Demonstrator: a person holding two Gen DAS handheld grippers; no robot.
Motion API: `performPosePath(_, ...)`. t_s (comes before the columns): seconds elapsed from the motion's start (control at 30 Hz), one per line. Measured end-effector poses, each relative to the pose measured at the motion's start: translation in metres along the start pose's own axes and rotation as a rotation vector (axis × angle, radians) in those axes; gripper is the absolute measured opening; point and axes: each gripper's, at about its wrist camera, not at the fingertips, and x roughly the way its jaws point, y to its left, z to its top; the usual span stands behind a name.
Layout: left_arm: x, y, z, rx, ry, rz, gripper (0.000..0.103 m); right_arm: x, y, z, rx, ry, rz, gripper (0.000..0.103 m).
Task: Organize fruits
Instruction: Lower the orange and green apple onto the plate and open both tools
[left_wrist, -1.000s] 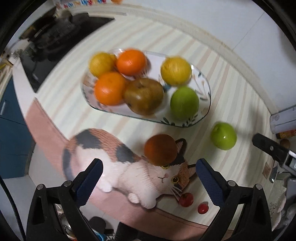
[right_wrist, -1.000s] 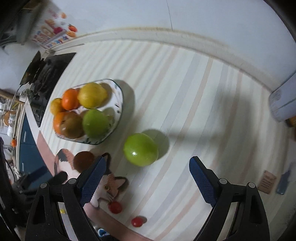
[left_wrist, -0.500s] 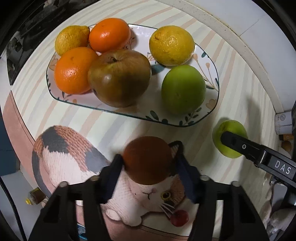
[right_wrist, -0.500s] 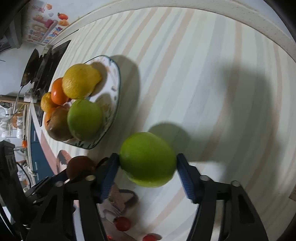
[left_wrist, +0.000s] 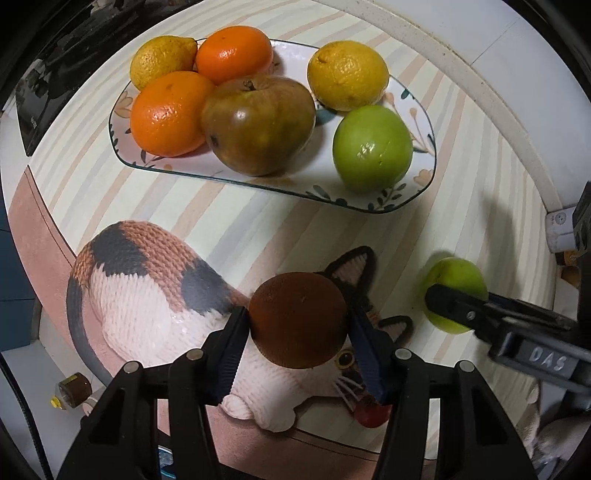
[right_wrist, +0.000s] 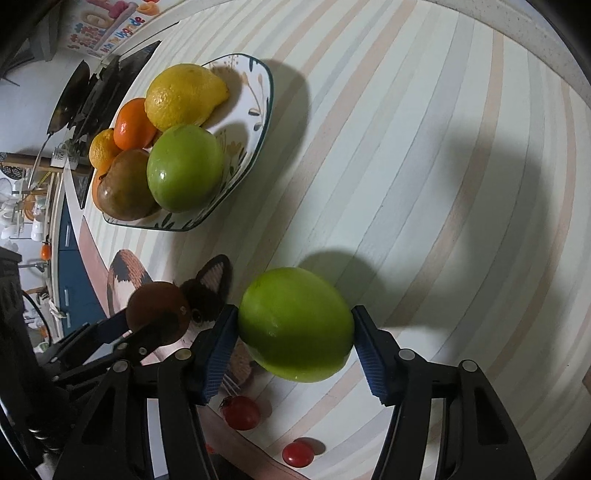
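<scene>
My left tongs (left_wrist: 297, 328) have just closed on the brown fruit (left_wrist: 297, 319), low centre; my right tongs (right_wrist: 293, 332) now grip the green apple (right_wrist: 295, 325). Both can go to the plate (left_wrist: 424, 184), I think.

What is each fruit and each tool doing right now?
Left tool: shut on the brown fruit.
Right tool: shut on the loose green apple.
Brown fruit: gripped, over the cat mat.
Loose green apple: gripped, off the plate.
Plate: holds six fruits.
Plate's green apple: resting near the rim.
Cherry tomatoes: loose on the table.
</scene>
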Motion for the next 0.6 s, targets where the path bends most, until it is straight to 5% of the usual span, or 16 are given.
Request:
performPosePath(0.3,-0.069,-0.003,0.037,0.026,-0.096,-0.086,0.052,-0.046,-0.005,0.027,0.047,-0.097,0.078,0.064)
performPosePath(0.6,-0.085,0.01,0.156,0.033,-0.128,-0.021,0.052,-0.069,0.022,0.101,0.013,-0.181,0.046,0.064)
